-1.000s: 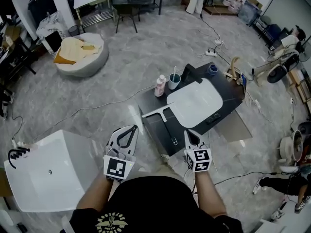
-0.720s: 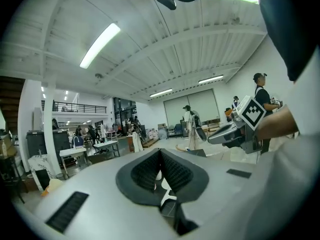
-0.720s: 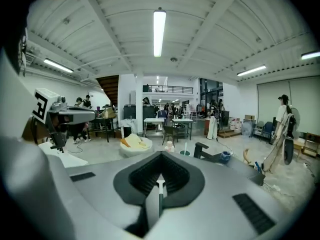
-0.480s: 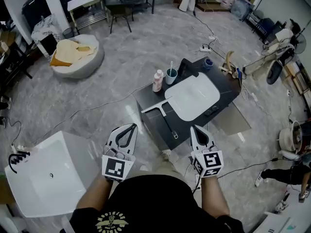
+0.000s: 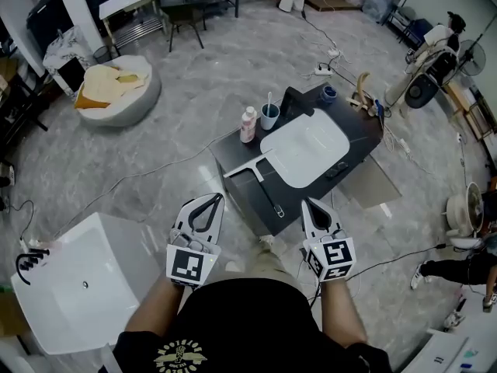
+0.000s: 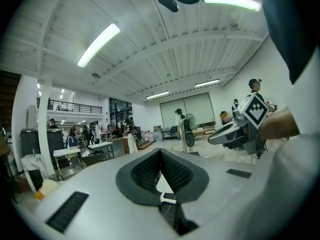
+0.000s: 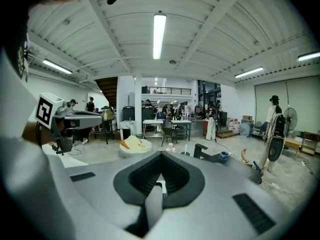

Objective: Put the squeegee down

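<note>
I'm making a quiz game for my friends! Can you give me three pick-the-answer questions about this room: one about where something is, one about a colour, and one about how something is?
1. Where is the squeegee?
A. On the dark counter beside the white basin
B. In the right gripper
C. On the floor

2. What colour is the cup next to the bottle?
A. Red
B. Teal
C. Yellow

3. How is the right gripper?
A. Wide open
B. Shut on the squeegee
C. Shut, holding nothing

Answers:
1 A: the squeegee lies on the counter by the basin.
2 B: the cup beside the bottle is teal.
3 C: the right gripper has its jaws together with nothing between them.
</note>
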`<state>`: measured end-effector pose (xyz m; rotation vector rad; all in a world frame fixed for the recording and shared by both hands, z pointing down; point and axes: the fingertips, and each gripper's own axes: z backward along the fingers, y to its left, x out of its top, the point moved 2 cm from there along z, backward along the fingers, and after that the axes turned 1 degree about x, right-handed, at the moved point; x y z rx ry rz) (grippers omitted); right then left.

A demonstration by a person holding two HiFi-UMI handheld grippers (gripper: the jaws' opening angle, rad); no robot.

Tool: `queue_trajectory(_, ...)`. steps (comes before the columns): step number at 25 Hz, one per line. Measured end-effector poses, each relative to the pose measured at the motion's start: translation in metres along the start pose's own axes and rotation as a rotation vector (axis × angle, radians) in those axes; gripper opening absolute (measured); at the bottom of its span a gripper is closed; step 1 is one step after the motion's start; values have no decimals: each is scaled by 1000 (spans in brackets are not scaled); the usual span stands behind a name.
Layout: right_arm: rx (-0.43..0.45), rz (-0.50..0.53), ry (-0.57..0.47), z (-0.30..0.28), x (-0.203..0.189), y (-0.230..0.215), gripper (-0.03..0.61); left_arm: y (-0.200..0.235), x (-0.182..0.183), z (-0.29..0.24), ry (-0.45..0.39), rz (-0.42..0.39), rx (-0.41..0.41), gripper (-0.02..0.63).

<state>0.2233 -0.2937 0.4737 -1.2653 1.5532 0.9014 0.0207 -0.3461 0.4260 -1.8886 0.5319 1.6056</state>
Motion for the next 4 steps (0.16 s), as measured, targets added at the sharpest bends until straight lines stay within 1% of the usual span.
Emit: queue_trajectory(4,8,-2,1,-6,3,-4,26,-2,2,-12,1,-3,-13,21)
